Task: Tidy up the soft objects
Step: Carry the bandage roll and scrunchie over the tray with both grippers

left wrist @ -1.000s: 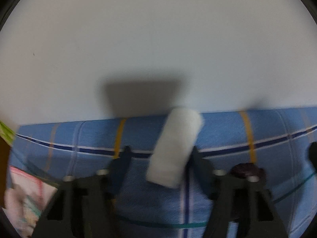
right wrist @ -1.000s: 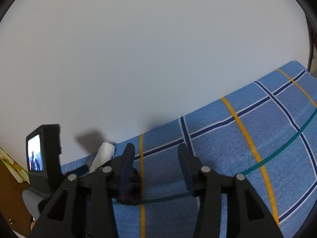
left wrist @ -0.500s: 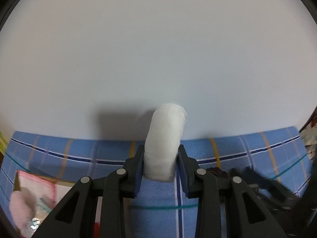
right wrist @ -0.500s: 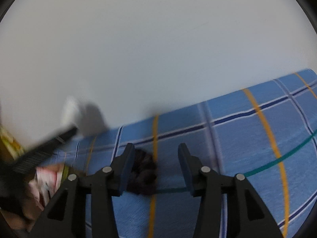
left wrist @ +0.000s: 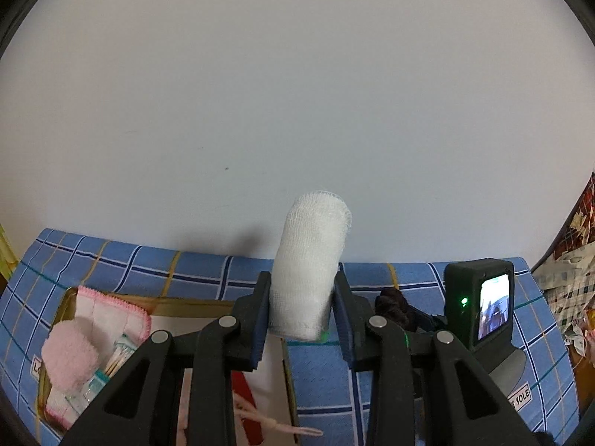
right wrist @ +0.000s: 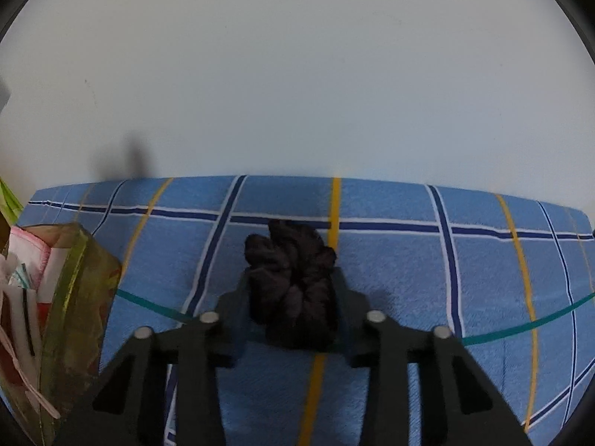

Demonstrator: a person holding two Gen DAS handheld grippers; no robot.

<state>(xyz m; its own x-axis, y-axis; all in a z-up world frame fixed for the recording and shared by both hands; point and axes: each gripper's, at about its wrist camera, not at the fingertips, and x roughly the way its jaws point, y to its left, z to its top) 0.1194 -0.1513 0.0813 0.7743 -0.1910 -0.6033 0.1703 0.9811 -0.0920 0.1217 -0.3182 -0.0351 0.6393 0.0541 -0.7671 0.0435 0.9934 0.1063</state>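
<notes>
My left gripper (left wrist: 300,310) is shut on a white gauze roll (left wrist: 308,267) and holds it upright above the right edge of a gold box (left wrist: 65,299). The box holds a pink-edged white cloth (left wrist: 111,314), a pink puff (left wrist: 68,356) and cotton swabs (left wrist: 111,360). My right gripper (right wrist: 292,310) is closed around a dark scrunchie (right wrist: 292,280) that lies on the blue checked cloth (right wrist: 409,271). The scrunchie (left wrist: 390,303) and the right gripper also show to the right in the left wrist view.
A white wall (left wrist: 297,111) stands close behind the table. The gold box wall (right wrist: 74,297) is at the left in the right wrist view. Patterned fabric (left wrist: 572,260) lies at the far right.
My left gripper closed on the gauze roll, lifted it and carried it left over the box. My right gripper moved onto the scrunchie and closed on it.
</notes>
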